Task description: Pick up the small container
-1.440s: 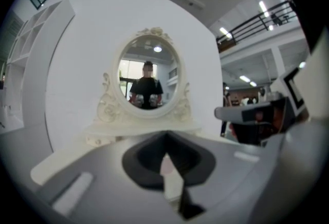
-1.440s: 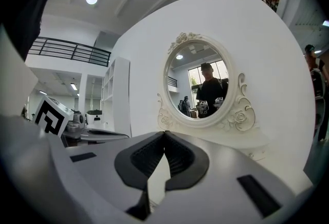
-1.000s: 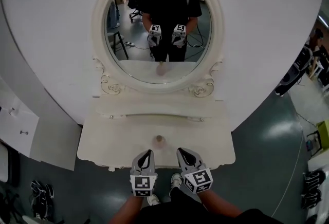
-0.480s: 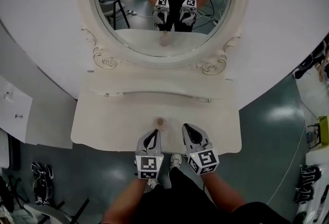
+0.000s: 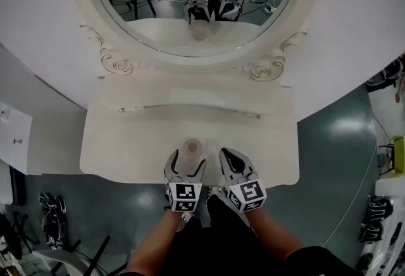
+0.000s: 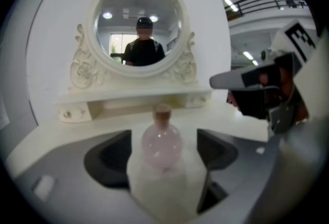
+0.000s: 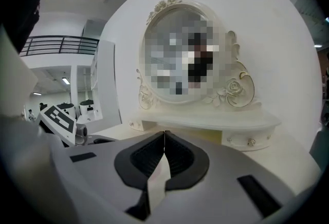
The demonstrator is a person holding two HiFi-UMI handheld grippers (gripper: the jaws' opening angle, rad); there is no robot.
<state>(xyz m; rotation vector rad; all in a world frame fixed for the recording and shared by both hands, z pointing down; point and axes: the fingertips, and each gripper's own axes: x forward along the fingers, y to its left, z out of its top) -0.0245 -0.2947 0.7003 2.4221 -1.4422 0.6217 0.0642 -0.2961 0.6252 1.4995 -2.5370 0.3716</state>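
The small container (image 5: 192, 146) is a round pink bottle with a cork, standing near the front edge of the white dressing table (image 5: 126, 142). My left gripper (image 5: 186, 162) reaches it from the front and its jaws are opening. In the left gripper view the bottle (image 6: 161, 142) stands upright between the two dark pads (image 6: 110, 159), with a gap on each side. My right gripper (image 5: 229, 159) hovers just to the right of the bottle, shut with nothing in it. In its own view the right gripper (image 7: 164, 138) shows both pads pressed together.
An oval mirror (image 5: 158, 15) in a carved white frame rises behind a low shelf (image 5: 190, 104) with small knobs. It reflects the bottle and both grippers. The table's front edge lies under my grippers. Dark shoes (image 5: 50, 218) lie on the grey floor at left.
Both grippers have moved forward over the table's front edge. The left jaws, shut before, now stand apart around the bottle. The head view has tilted further down.
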